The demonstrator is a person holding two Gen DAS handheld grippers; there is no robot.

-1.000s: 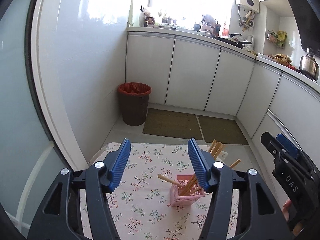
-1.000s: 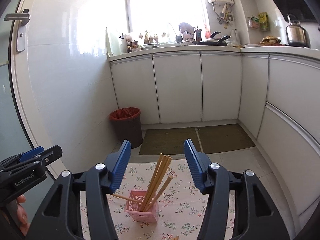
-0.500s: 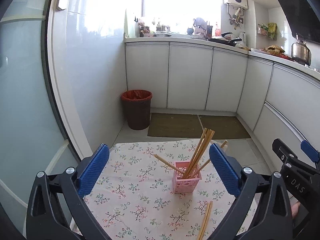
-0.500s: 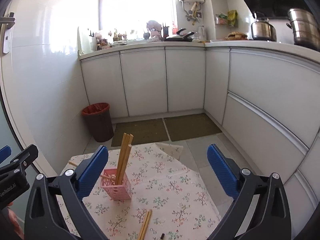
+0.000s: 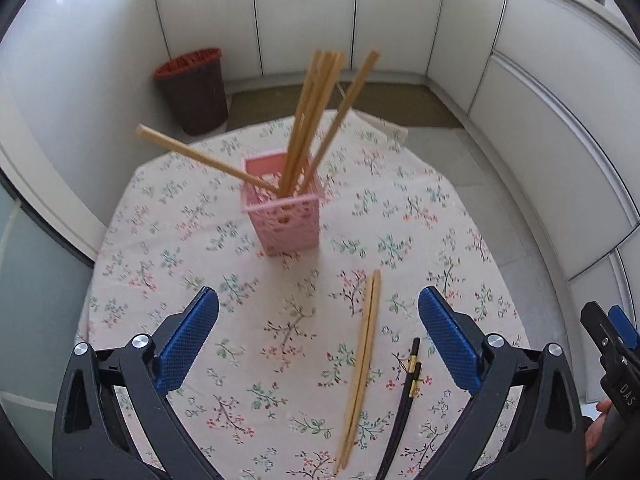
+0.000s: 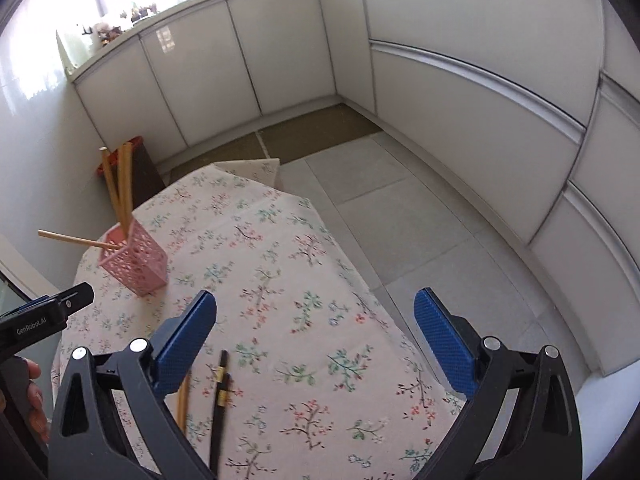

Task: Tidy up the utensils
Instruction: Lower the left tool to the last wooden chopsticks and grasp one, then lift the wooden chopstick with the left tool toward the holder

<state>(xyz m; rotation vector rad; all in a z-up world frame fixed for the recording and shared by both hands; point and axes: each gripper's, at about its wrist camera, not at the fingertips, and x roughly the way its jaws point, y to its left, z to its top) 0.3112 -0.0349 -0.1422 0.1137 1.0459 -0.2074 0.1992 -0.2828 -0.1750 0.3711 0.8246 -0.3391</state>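
Hovering left tongs (image 5: 318,322) and right tongs (image 6: 315,322) gaping wide, empty, above loose chopsticks (image 5: 362,364)

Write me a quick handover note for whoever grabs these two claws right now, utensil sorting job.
Left claw: open, empty, above the floral tablecloth.
Right claw: open, empty, over the table's right side.
Pink holder: upright mid-table, several wooden chopsticks already standing in it, one leaning far left.
Left to do: a wooden pair and a black pair lie flat side by side on the cloth near you, between the two claws. Both pairs probably go into the holder.
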